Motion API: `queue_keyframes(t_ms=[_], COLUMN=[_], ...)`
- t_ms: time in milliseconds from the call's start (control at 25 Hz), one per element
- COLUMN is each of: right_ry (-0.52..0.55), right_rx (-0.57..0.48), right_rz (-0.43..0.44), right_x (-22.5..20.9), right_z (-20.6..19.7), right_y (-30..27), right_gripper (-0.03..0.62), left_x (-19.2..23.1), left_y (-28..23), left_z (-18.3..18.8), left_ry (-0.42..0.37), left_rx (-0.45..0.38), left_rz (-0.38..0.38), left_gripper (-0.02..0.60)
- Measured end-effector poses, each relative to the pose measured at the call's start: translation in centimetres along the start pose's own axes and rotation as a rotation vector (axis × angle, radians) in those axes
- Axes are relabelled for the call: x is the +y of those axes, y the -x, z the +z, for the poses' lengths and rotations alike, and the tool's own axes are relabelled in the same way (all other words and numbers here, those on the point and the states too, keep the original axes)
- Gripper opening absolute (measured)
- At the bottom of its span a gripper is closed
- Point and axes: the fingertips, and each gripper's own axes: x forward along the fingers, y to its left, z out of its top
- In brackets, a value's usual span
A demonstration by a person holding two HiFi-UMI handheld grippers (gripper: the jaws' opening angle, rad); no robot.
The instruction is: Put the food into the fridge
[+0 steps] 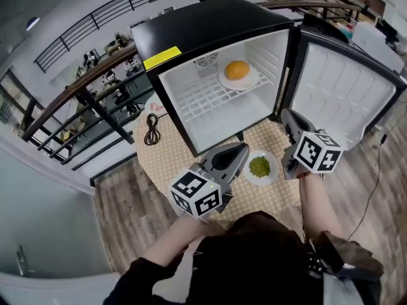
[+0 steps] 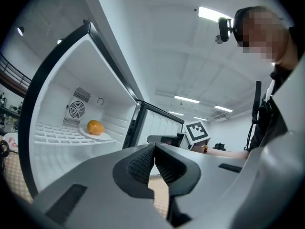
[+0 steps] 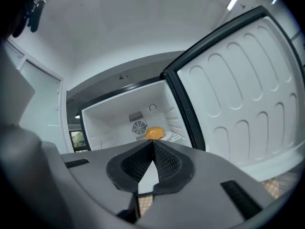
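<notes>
Only the head view showed the counter (image 1: 165, 161). On its patterned cloth a small white dish (image 1: 248, 177) of green food (image 1: 259, 166) sat in front of the black fridge (image 1: 210, 24), between the left tongs (image 1: 241, 150) and the right tongs (image 1: 287, 114). A black cable (image 1: 151, 129) lay coiled to the left of the fridge. Neither gripper view showed the dish or the cable.

The left gripper view looked along its own jaws, which were pressed together with nothing between them. Beyond them it caught the right tongs' marker cube (image 2: 197, 131), which the right gripper view could not show. The right gripper view showed its jaws shut and empty as well. It also gave the fullest look at the open door (image 3: 248, 89) with its white moulded inner panel.

All three views showed the orange (image 1: 237, 70), round and bright and whole. It sat on a white plate (image 1: 253, 81) at the back right of the wire shelf (image 1: 203, 97) inside the fridge, near the round fan vent (image 1: 206, 61) in the rear wall. The green food was a low heap of small pieces, too small to identify, and it was still out on the counter just below the fridge opening.
</notes>
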Motion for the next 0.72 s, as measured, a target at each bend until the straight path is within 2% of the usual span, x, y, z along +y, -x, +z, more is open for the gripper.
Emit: queue_keyframes(t_ms=[160,400,720], right_ry=[-0.007,-0.047,-0.063], right_rx=[-0.035,-0.074,-0.062], right_rz=[-0.048,-0.126,-0.197], right_x=[3.8,8.9,13.7], right_z=[-1.6,-4.3,-8.3], right_y=[4.9,10.7,16.5], right_gripper=[0.015,0.015,0.015], left_x=[-2.5,-4.6,-8.5], left_y=[2.8,8.2,12.9], left_z=[0.1,0.6,-1.5], left_ry=[-0.039,-0.045,-0.019], left_rx=[0.038,0.045,0.074], left_rz=[-0.116,-0.201,-0.326], left_gripper=[0.012,0.013,0.012])
